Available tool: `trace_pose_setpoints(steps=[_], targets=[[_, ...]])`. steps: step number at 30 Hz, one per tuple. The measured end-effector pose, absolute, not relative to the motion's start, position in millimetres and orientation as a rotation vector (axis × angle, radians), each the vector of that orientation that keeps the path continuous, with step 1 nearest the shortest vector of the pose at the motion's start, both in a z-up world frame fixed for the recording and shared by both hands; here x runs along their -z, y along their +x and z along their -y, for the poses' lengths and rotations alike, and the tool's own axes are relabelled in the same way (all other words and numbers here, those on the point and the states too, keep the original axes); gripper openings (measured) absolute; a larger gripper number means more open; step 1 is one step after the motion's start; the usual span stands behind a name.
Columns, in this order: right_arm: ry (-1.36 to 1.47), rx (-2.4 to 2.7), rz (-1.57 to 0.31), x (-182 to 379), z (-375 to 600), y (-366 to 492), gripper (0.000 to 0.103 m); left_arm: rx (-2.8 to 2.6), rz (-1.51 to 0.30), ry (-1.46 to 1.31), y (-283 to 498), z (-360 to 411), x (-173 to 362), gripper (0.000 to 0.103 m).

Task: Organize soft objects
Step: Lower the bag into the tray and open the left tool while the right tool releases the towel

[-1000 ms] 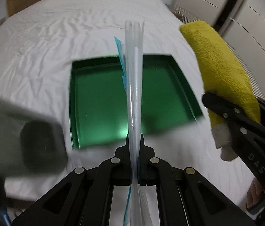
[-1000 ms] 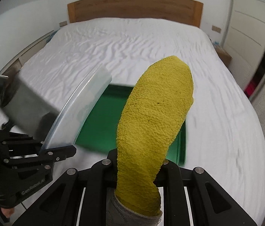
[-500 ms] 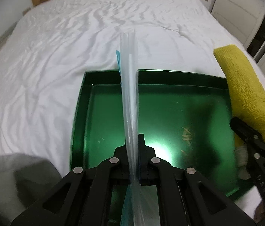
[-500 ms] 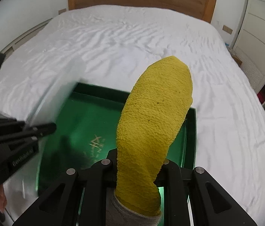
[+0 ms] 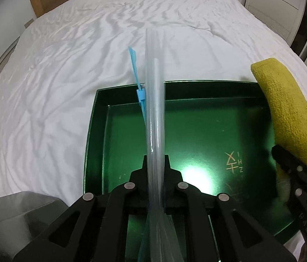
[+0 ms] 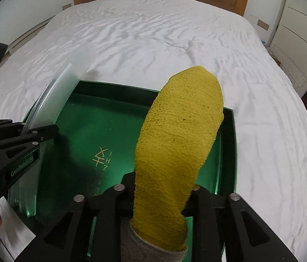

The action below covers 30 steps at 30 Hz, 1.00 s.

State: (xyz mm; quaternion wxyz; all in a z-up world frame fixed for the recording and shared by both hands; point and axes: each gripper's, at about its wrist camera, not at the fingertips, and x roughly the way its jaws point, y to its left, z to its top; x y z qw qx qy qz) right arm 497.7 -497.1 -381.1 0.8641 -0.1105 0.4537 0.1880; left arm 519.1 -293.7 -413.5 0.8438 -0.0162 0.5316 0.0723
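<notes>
Showing only leftward: blue tag

**Both grippers came down over the tray and began to loosen**

The left gripper and the right gripper dropped from above the bed to just over the shiny green rectangular tray, which grew to fill both views. Both pairs of jaws had just been opening, the clear plastic zip bag between the left pair and the fuzzy yellow sock between the right.
</notes>
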Motion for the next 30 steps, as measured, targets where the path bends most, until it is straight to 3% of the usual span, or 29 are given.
trace_pose_setpoints(steps=[8, 10, 14, 16, 18, 23, 30], targets=[[-0.207, -0.391, -0.947, 375.4, 510.7, 497.1, 0.041, -0.151, -1.098, -0.046, 516.7, 293.5, 408.2, 0.027], [-0.203, -0.389, -0.944, 373.2, 511.1, 495.5, 0.049, -0.154, -1.091, -0.048, 515.6, 292.9, 407.0, 0.028], [-0.200, -0.384, -0.924, 374.7, 505.6, 511.4, 0.065, -0.169, -1.068, -0.047, 512.1, 291.9, 401.5, 0.045], [-0.205, -0.377, -0.906, 369.9, 504.9, 509.2, 0.076, -0.169, -1.052, -0.036, 510.3, 293.4, 396.6, 0.048], [-0.204, -0.369, -0.891, 365.2, 505.3, 507.0, 0.079, -0.174, -1.037, -0.026, 508.9, 294.8, 392.0, 0.056], [-0.195, -0.333, -0.846, 350.7, 510.7, 498.1, 0.088, -0.183, -1.004, -0.015, 503.0, 298.1, 379.4, 0.056], [-0.169, -0.222, -0.775, 317.9, 530.9, 477.2, 0.093, -0.170, -0.987, -0.013, 489.1, 303.7, 365.8, 0.058]])
